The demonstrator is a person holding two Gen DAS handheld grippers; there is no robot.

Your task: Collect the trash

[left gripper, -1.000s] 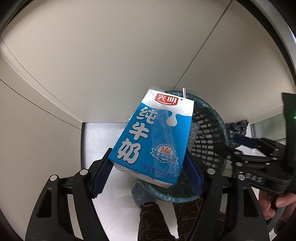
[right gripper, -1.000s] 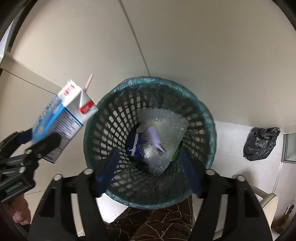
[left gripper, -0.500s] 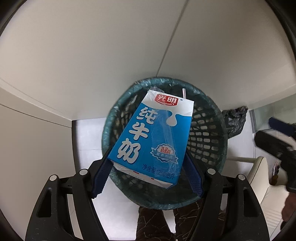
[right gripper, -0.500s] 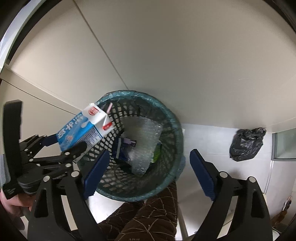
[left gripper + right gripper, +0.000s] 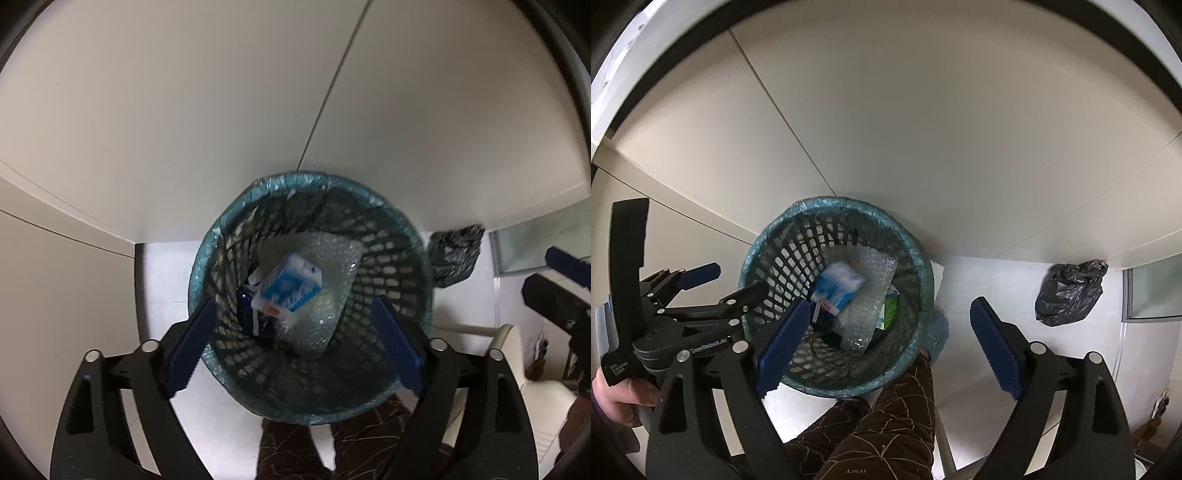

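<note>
Left wrist view: the left tool (image 5: 291,345) is spread wide, both blue pads apart and nothing between them. It hangs over the mouth of the wastebasket (image 5: 413,236), a dark mesh bin lined with a teal plastic bag whose edge is folded over the rim. Inside the bin the milk carton (image 5: 291,284), blue and white, lies tilted and a little blurred. It sits on a sheet of bubble wrap (image 5: 332,314), and some dark blue packaging shows just beside it on the left. The bin stands on a pale floor (image 5: 162,280), close against a beige wall. To the right of the bin, on the floor, there is a black plastic bag (image 5: 456,254), crumpled. The other tool shows at the right edge of this view.

In the right wrist view the right tool (image 5: 886,347) is also released, with the pads far apart and empty. It is above the right side of the wastebasket (image 5: 916,258) and the floor next to it. The milk carton (image 5: 836,286) is seen in the bin on the bubble wrap (image 5: 866,321), and a small green and white box (image 5: 890,308) stands by the right inner wall. The left tool (image 5: 733,282) appears at the left, over the bin's left rim, with a hand (image 5: 617,400) holding its grip. The person's dark patterned trousers (image 5: 871,435) are below the bin. The black plastic bag (image 5: 1069,291) lies well apart to the right.
</note>
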